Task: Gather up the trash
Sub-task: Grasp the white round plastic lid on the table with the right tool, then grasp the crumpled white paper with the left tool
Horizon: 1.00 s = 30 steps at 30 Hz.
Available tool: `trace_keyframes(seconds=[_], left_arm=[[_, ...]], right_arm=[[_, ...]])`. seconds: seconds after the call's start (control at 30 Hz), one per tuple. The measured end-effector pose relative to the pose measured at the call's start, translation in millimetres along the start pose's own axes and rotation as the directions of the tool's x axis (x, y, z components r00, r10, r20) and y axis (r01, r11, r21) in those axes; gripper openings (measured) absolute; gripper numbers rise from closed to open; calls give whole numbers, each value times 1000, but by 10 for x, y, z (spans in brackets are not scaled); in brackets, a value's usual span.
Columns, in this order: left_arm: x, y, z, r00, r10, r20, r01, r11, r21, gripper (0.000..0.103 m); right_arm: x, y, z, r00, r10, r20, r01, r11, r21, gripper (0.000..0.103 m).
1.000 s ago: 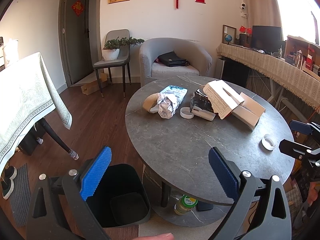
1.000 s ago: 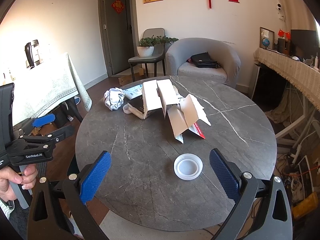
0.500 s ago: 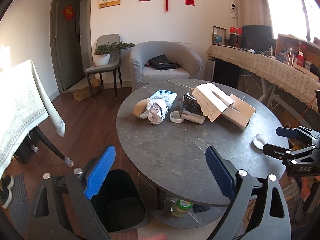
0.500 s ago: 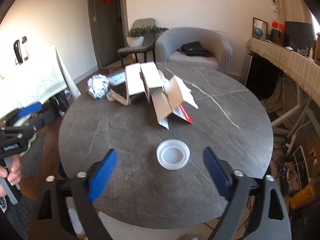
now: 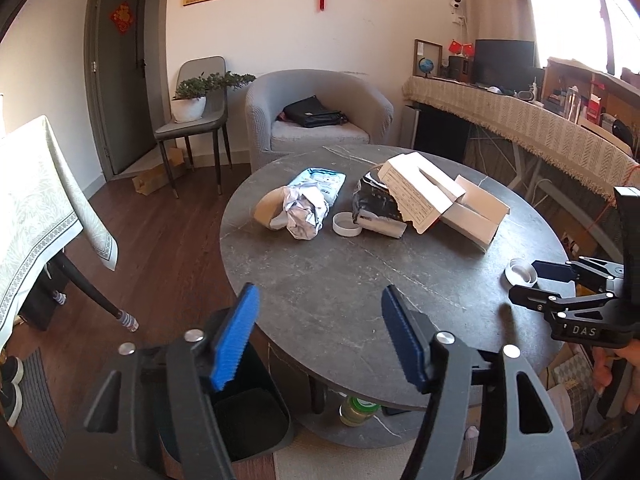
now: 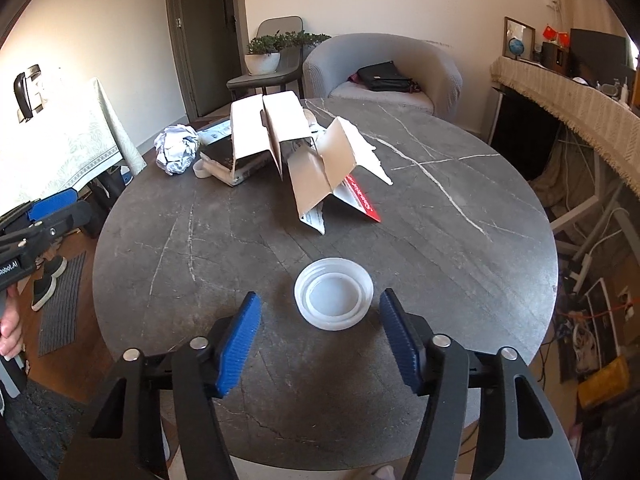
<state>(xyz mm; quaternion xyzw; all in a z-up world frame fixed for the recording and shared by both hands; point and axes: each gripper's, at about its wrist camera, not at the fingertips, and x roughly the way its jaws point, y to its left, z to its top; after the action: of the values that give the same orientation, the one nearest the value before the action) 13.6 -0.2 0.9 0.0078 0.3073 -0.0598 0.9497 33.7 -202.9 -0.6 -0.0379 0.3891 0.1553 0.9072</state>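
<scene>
A white plastic lid point(image 6: 334, 300) lies open side up on the round grey table point(image 6: 440, 240). My right gripper point(image 6: 320, 308) hovers just behind it with its jaws closing; the lid sits at the fingertips and the pads do not touch it. In the left wrist view that lid point(image 5: 520, 272) shows at the right gripper point(image 5: 534, 280). My left gripper point(image 5: 320, 304) hangs over the table's near edge, jaws closing on nothing. Further back lie a crumpled paper ball point(image 6: 177, 150), a torn cardboard box point(image 6: 280, 136), a second lid point(image 5: 347, 224) and a black packet point(image 5: 376, 208).
A black bin point(image 5: 248, 420) stands on the floor below the left gripper. A jar point(image 5: 356, 410) sits on the table's lower shelf. Behind are a grey armchair point(image 5: 320, 120), a chair with a plant point(image 5: 192, 120), a cloth-covered table point(image 5: 36, 208) and a long counter point(image 5: 540, 124).
The jaws of both grippers have narrowed. The right gripper has come down and closer to the white lid, which now lies at its fingertips.
</scene>
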Motion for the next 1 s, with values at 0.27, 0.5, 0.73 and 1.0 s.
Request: trace_keyframes(seconds=[0.27, 0.5, 0.73, 1.0], left_arm=[[140, 56, 62, 1000, -24, -12, 24, 1000, -14, 62], [323, 154, 156, 999, -51, -19, 50, 998, -47, 53], [576, 252, 288, 996, -86, -24, 83, 991, -103, 53], [829, 271, 440, 996, -84, -34, 80, 991, -106, 54]], right_arm=[[50, 8, 76, 1000, -23, -4, 23, 1000, -17, 40], [-75, 53, 277, 993, 98, 61, -99, 995, 17, 40], [-29, 126, 499, 983, 161, 91, -163, 986, 19, 40], [81, 250, 722, 974, 196, 114, -197, 980, -7, 40]])
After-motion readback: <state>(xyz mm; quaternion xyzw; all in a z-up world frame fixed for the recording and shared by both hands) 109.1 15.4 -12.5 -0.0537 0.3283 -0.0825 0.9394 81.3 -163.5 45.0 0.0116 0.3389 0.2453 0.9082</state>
